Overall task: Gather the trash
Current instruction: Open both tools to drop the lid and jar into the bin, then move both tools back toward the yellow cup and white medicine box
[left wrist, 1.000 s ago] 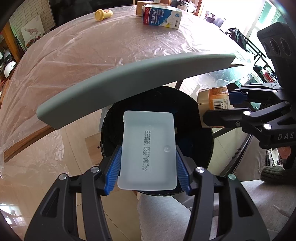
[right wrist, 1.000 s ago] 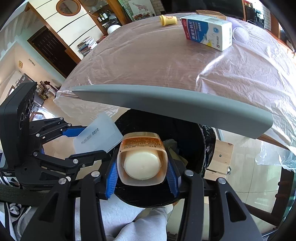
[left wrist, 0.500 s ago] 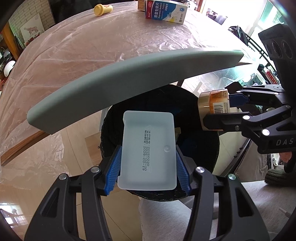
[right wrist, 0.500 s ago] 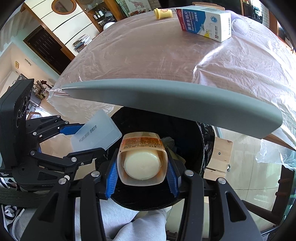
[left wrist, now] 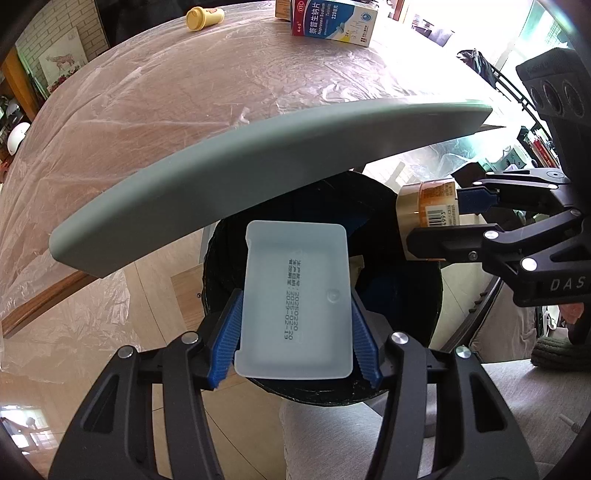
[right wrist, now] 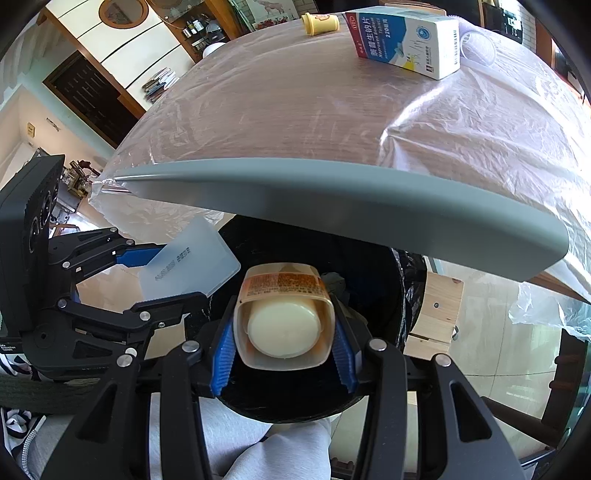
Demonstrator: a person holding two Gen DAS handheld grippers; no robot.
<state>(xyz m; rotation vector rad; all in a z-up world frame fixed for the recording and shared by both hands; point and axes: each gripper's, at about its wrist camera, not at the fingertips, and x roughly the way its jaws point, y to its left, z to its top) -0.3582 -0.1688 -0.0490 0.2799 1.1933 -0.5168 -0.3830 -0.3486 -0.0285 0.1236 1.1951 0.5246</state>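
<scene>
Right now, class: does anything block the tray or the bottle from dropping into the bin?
Nothing visible does. The tray and the bottle each hang over the open bin; the grey table edge lies beyond them.

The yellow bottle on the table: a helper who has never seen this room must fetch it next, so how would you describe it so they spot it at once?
Start at the big round table covered in clear plastic film. At its far edge, left of the blue-and-white medicine box, lies the small yellow bottle on its side. It is the only plain yellow, rounded thing there; the box is rectangular and printed.
</scene>
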